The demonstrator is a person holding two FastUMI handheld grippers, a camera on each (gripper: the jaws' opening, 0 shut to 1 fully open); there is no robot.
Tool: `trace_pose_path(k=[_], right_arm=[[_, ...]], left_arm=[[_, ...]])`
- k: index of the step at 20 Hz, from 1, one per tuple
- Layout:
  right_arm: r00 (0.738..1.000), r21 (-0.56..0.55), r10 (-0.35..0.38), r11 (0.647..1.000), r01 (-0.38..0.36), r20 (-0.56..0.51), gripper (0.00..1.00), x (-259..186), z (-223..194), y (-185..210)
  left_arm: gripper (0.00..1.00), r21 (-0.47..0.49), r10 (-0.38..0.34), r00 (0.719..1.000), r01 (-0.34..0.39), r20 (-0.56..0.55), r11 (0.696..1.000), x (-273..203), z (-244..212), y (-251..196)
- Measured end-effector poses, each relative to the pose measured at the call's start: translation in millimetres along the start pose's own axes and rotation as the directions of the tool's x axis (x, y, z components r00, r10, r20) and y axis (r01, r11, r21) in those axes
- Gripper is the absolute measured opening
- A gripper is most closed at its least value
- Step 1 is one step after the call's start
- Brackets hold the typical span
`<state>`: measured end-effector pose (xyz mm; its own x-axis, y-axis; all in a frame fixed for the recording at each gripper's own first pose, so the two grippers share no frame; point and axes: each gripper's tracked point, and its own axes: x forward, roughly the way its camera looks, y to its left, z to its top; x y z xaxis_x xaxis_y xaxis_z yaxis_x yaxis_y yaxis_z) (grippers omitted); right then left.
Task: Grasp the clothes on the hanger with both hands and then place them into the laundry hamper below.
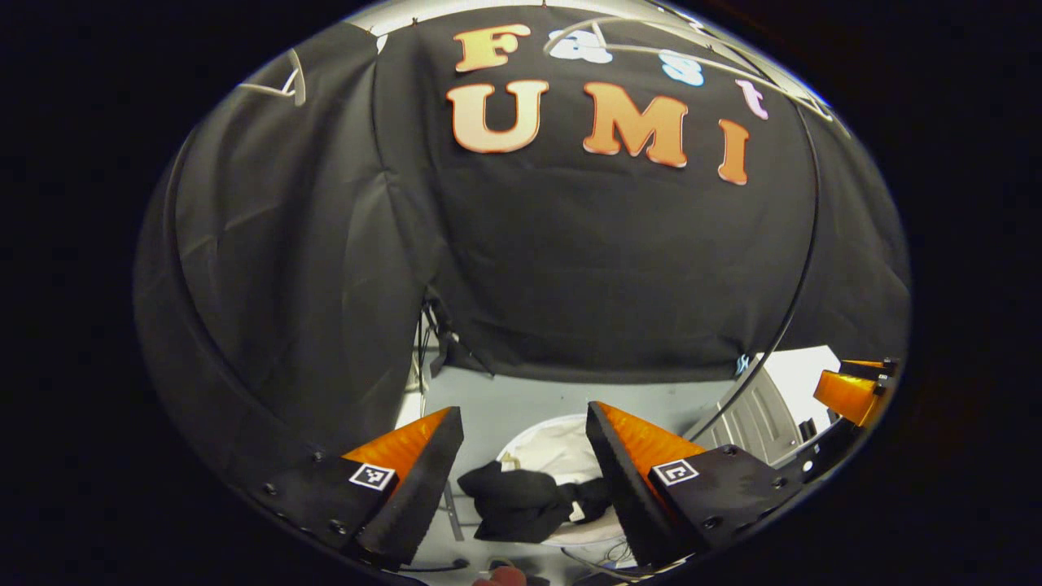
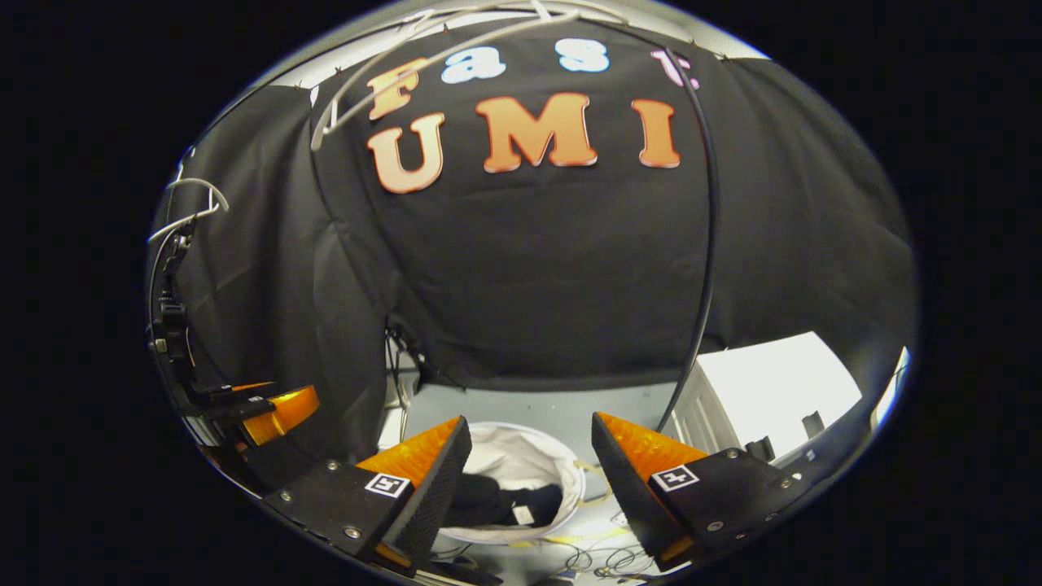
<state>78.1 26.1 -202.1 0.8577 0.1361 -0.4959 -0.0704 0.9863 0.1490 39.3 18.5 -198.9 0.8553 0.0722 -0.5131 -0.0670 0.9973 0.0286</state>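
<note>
The left gripper (image 1: 525, 472) hung with its two fingers wide apart and nothing between them, directly above a dark garment (image 1: 521, 503) that lay crumpled in the white laundry hamper (image 1: 562, 443) on the pale floor below, part of the cloth draped over the hamper's near rim. The right gripper (image 2: 529, 480), seen in its own view, was likewise spread and empty over the same hamper (image 2: 529, 464), where the dark clothing (image 2: 496, 500) sat low inside the white liner with a small pale tag showing. Both sets of fingers pointed down at the bin, a stance that suggested the garment had been let go there and the task was at or near its end. In the right gripper view the left gripper (image 2: 277, 411) appeared off to the side at about the same height. A bare white hanger (image 2: 423, 61) hung high against the black cloth wall, with no clothing on it. A thin dark pole (image 2: 707, 268) curved down the booth, loose cables (image 2: 602, 557) lay on the floor beside the hamper, and a white cabinet (image 2: 773, 391) stood to one side.
</note>
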Motion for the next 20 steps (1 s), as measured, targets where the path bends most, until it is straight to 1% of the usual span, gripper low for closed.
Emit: trace_pose_path(k=[2, 4, 6, 9, 10, 11, 12, 13, 14, 17, 18, 20], right_arm=[[0.997, -0.014, -0.019, 1.0, 0.02, 0.074, 0.92, -17, 36, -7], [0.989, -0.019, -0.034, 0.999, 0.037, 0.141, 0.92, -33, 67, -16], [0.979, -0.01, -0.04, 0.999, 0.043, 0.201, 0.92, -50, 96, -21], [0.958, 0.017, -0.047, 0.999, 0.044, 0.284, 0.92, -73, 134, -24], [0.951, 0.022, -0.053, 0.999, 0.048, 0.306, 0.92, -78, 142, -26], [0.943, 0.028, -0.057, 0.998, 0.05, 0.329, 0.92, -87, 151, -33], [0.936, 0.033, -0.061, 0.998, 0.053, 0.347, 0.92, -94, 157, -38], [0.929, 0.034, -0.065, 0.998, 0.056, 0.363, 0.92, -101, 162, -42], [0.921, 0.035, -0.071, 0.997, 0.062, 0.382, 0.92, -107, 166, -44], [0.895, 0.039, -0.087, 0.996, 0.077, 0.437, 0.92, -123, 186, -53], [0.886, 0.043, -0.09, 0.996, 0.079, 0.456, 0.92, -129, 190, -55], [0.86, 0.043, -0.091, 0.996, 0.08, 0.502, 0.92, -145, 202, -55]], left_arm=[[0.99, -0.024, -0.004, 0.998, 0.006, 0.07, 1.0, -14, 33, -1], [0.98, -0.047, -0.01, 0.987, 0.017, 0.161, 0.999, -27, 70, -1], [0.97, -0.063, -0.014, 0.975, 0.029, 0.223, 0.998, -43, 97, -6], [0.99, -0.076, -0.024, 0.956, 0.049, 0.293, 0.996, -61, 131, -8], [0.96, -0.074, -0.026, 0.948, 0.052, 0.316, 0.996, -67, 142, -6], [0.99, -0.067, -0.023, 0.941, 0.049, 0.338, 0.997, -73, 152, -6], [0.96, -0.061, -0.021, 0.933, 0.046, 0.359, 0.997, -78, 163, -2], [0.96, -0.056, -0.022, 0.925, 0.047, 0.379, 0.997, -85, 172, -3], [0.99, -0.051, -0.024, 0.916, 0.049, 0.4, 0.998, -92, 180, -4], [1.0, -0.047, -0.035, 0.886, 0.064, 0.463, 0.997, -111, 199, -6], [0.94, -0.046, -0.041, 0.879, 0.071, 0.474, 0.996, -115, 204, -7], [0.94, -0.044, -0.05, 0.865, 0.083, 0.5, 0.996, -123, 213, -8]])
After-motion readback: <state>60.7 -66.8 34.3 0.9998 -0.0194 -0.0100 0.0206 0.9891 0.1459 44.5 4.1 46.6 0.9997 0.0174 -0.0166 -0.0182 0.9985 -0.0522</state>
